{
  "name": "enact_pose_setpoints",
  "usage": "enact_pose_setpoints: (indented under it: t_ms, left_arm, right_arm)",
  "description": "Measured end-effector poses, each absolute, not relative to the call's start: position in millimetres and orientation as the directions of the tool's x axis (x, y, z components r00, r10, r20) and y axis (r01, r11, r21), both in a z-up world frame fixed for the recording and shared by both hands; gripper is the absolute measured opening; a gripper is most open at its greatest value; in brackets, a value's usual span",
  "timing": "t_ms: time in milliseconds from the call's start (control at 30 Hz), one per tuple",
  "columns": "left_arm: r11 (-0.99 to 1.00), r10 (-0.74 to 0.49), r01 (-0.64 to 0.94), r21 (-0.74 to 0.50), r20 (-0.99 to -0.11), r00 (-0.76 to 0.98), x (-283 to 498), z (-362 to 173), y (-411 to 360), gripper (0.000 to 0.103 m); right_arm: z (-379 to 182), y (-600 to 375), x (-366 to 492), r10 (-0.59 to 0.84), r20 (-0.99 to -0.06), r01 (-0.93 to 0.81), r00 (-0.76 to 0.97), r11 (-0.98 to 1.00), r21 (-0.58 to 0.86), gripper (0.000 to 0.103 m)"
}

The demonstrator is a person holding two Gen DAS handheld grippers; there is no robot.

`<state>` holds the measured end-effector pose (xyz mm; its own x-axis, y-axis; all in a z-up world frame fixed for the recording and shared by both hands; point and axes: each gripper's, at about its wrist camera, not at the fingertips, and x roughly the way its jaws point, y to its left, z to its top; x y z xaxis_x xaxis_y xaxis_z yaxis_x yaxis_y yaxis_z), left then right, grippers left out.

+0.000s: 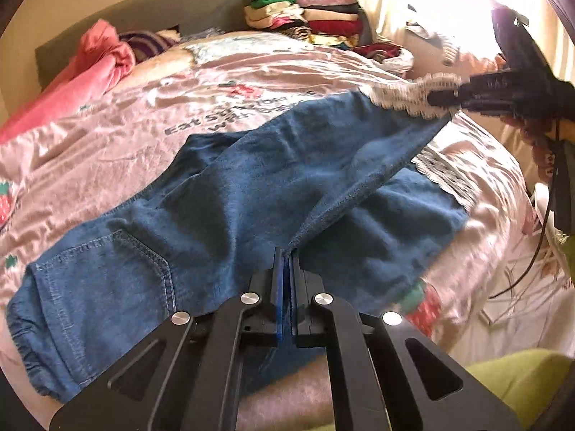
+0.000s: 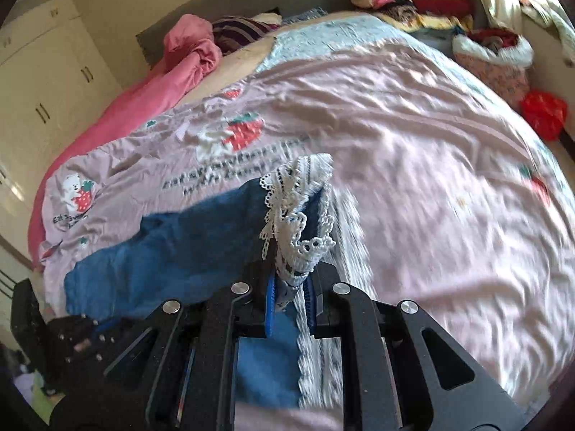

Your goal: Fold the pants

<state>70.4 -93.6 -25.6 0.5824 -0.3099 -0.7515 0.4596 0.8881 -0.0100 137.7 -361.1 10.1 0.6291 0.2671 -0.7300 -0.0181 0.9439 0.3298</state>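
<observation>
Left gripper point(image 1: 286, 262): jaws clamped on a fold of the blue pants point(image 1: 222, 194) along the inner seam, fabric pinched between the blue pads. Pants lie spread on the pink bedspread point(image 1: 107, 136), waistband end at the near left with a stitched back pocket point(image 1: 136, 251) facing up.

Right gripper point(image 2: 290, 287): jaws clenched on the white lace cuff point(image 2: 298, 208) of one leg, lace bunched up above the fingertips. In the left wrist view that leg is lifted off the bed and pulled taut toward the right gripper point(image 1: 442, 98); the other leg lies flat beneath it, its lace hem point(image 1: 445, 179) on the bedspread.

Farther back: a crumpled pink blanket point(image 2: 187, 61) at the left edge of the bed, a stack of folded clothes point(image 1: 309, 10) by the headboard. Red item point(image 2: 544, 113) at far right, possibly a bag; blurred
</observation>
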Motion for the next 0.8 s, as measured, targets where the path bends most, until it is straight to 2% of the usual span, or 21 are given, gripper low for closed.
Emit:
enact_pose_setpoints:
  t_ms: [367, 467, 533, 667, 700, 733, 800]
  left_arm:
    - [0.872, -0.310, 0.490, -0.005, -0.780, 0.544, 48.5, -31.1, -93.5, 0.002]
    - [0.878, -0.295, 0.479, -0.001, -0.789, 0.539, 47.2, -37.0, -92.9, 0.002]
    - [0.883, -0.274, 0.468, 0.013, -0.796, 0.539, 47.6, -40.8, -92.7, 0.002]
    - [0.888, -0.272, 0.461, 0.007, -0.800, 0.535, 47.2, -43.3, -91.1, 0.002]
    - [0.887, -0.272, 0.462, 0.007, -0.799, 0.535, 47.2, -43.2, -91.3, 0.002]
    - [0.886, -0.273, 0.463, 0.006, -0.801, 0.533, 47.3, -43.6, -91.8, 0.002]
    - [0.883, -0.276, 0.469, 0.004, -0.805, 0.526, 47.0, -45.2, -93.7, 0.002]
  right_arm:
    - [-38.8, -373.6, 92.3, 0.324, -0.770, 0.018, 0.550, 0.917, 0.398, 0.008]
    - [-43.2, -378.2, 88.3, 0.337, -0.770, 0.018, 0.542, 0.911, 0.411, 0.013]
    - [-41.9, -381.3, 85.2, 0.324, -0.771, 0.024, 0.548, 0.915, 0.402, 0.024]
    - [-40.6, -391.3, 81.4, 0.314, -0.767, 0.030, 0.560, 0.917, 0.398, 0.023]
    - [-41.9, -391.4, 81.3, 0.306, -0.771, 0.024, 0.559, 0.923, 0.384, 0.015]
    - [-43.9, -390.6, 81.4, 0.295, -0.777, 0.019, 0.556, 0.930, 0.366, 0.012]
    - [-48.6, -391.5, 81.4, 0.273, -0.784, 0.024, 0.557, 0.939, 0.344, 0.010]
